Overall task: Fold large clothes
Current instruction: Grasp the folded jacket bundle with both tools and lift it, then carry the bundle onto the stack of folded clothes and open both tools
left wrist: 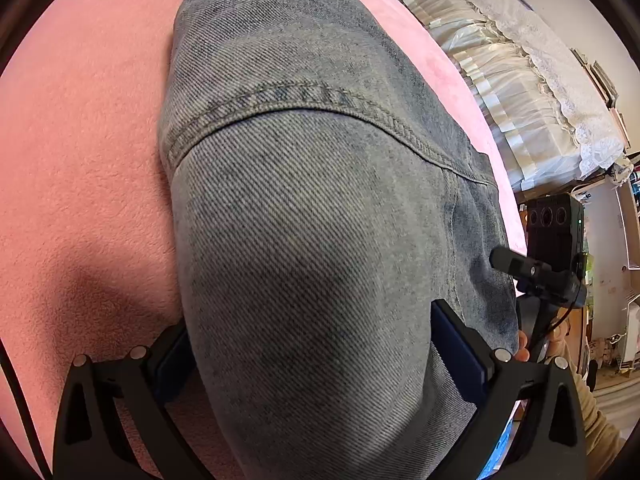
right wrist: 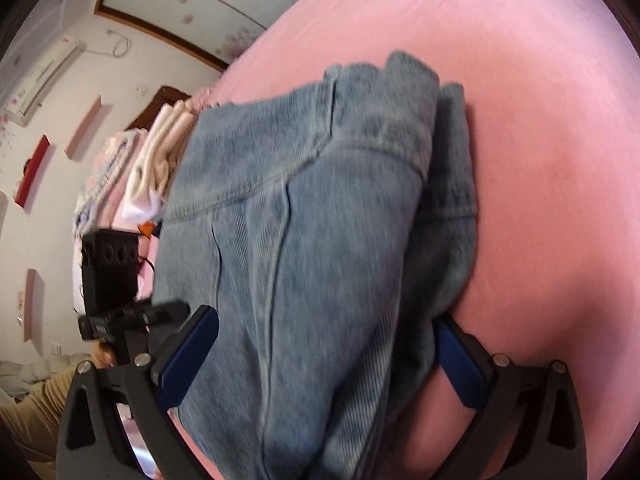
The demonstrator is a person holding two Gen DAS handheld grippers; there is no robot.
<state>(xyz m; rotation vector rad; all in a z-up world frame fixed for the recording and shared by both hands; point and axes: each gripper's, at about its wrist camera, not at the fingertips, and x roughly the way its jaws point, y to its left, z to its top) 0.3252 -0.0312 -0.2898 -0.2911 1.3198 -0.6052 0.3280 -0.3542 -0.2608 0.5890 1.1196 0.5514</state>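
A pair of faded blue jeans [left wrist: 312,208] lies folded on a pink bedspread [left wrist: 80,152]. In the left wrist view the denim fills the gap between my left gripper's [left wrist: 312,344] spread fingers, whose blue pads [left wrist: 460,344] sit at either side of the bundle. In the right wrist view the jeans [right wrist: 312,240] likewise lie between my right gripper's [right wrist: 324,352] wide-apart fingers. Both grippers look open around the fabric, not pinching it. The other gripper shows at the edge of each view, on the right in the left wrist view [left wrist: 536,276] and on the left in the right wrist view [right wrist: 116,280].
A white lace-trimmed bed cover [left wrist: 532,92] lies beyond the pink bedspread's far right edge. Folded pale clothes [right wrist: 160,160] are stacked at the left past the jeans. A wall air conditioner [right wrist: 40,80] and shelves are on the far wall.
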